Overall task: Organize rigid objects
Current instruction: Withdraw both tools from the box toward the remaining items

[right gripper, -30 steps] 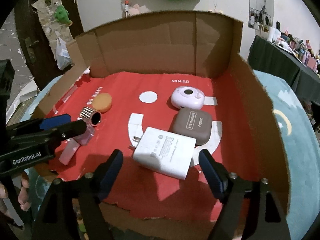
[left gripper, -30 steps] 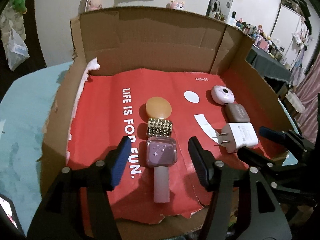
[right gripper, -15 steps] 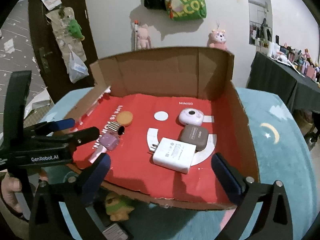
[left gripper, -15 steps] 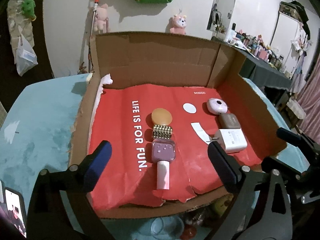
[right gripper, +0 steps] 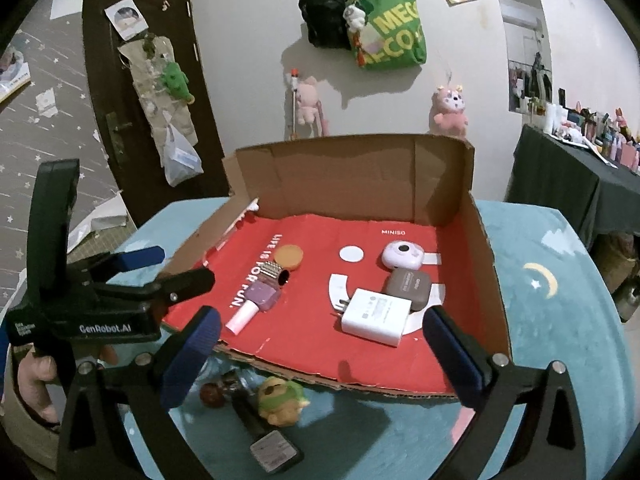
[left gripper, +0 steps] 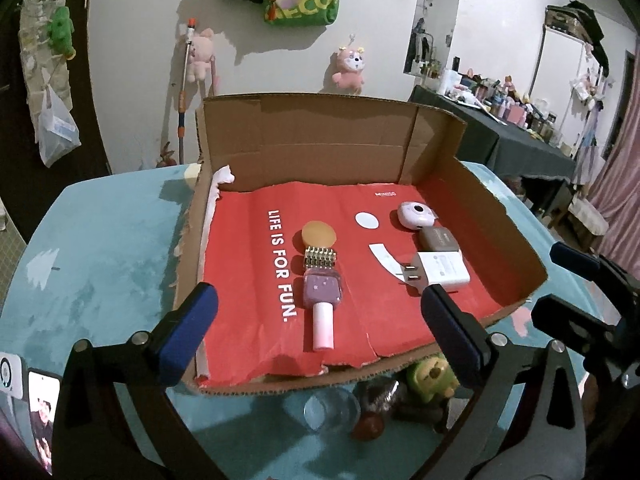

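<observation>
A cardboard box (left gripper: 320,148) with a red liner holds two rows. One row is an orange disc (left gripper: 319,233), a gold studded cylinder (left gripper: 320,258) and a purple nail polish bottle (left gripper: 322,292). The other is a pale round device (left gripper: 416,216), a brown case (left gripper: 438,239) and a white charger (left gripper: 442,271). My left gripper (left gripper: 316,298) hovers above the box's front edge with its jaws opening and nothing between them. My right gripper (right gripper: 320,320) is open and empty, in front of the white charger (right gripper: 376,316). Each gripper shows in the other's view: the left gripper (right gripper: 174,266), the right gripper (left gripper: 554,280).
The box sits on a teal table (left gripper: 100,260). Just in front of the box lie a green toy (right gripper: 282,400), a clear glass (left gripper: 330,408), a dark red ball and a black device (right gripper: 274,450). A phone (left gripper: 40,412) lies at the near left. A person's hand (right gripper: 34,380) holds the left gripper.
Both grippers have pulled back and up from the box, and their jaws have spread wide. The nail polish bottle and the charger stay lying on the liner.
</observation>
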A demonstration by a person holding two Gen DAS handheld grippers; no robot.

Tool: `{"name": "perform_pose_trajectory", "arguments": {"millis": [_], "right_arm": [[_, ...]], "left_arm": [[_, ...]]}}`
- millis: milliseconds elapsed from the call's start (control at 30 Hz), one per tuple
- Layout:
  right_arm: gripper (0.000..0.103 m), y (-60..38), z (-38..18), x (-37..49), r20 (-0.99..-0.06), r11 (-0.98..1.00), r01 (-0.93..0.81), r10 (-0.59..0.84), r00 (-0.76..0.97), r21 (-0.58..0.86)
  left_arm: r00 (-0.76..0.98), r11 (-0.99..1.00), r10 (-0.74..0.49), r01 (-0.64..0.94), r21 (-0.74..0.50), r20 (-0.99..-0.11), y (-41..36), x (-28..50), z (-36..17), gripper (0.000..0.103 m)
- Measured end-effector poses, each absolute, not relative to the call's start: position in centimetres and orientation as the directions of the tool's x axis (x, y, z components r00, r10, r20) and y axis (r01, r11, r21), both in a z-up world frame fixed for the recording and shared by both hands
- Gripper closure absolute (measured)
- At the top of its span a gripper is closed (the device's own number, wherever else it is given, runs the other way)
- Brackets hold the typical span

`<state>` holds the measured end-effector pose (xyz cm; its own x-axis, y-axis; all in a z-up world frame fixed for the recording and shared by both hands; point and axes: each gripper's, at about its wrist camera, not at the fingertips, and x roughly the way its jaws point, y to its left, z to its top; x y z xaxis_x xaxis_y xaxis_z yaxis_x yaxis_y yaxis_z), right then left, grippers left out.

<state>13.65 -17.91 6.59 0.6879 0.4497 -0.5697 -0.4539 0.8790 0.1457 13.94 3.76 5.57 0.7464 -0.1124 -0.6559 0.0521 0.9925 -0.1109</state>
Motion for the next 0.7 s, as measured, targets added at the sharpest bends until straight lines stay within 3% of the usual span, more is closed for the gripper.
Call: {"name": "perform_pose_trajectory", "arguments": {"millis": [700], "right_arm": [[0.000, -17.0, 8.3, 7.3, -0.501, 0.876, -0.480, 0.435, 0.748, 0.045]], "left_arm": [[0.769, 0.995, -0.095, 0.061, -0.076, -0.632, 3.8, 7.0, 6.2, 0.000]]}}
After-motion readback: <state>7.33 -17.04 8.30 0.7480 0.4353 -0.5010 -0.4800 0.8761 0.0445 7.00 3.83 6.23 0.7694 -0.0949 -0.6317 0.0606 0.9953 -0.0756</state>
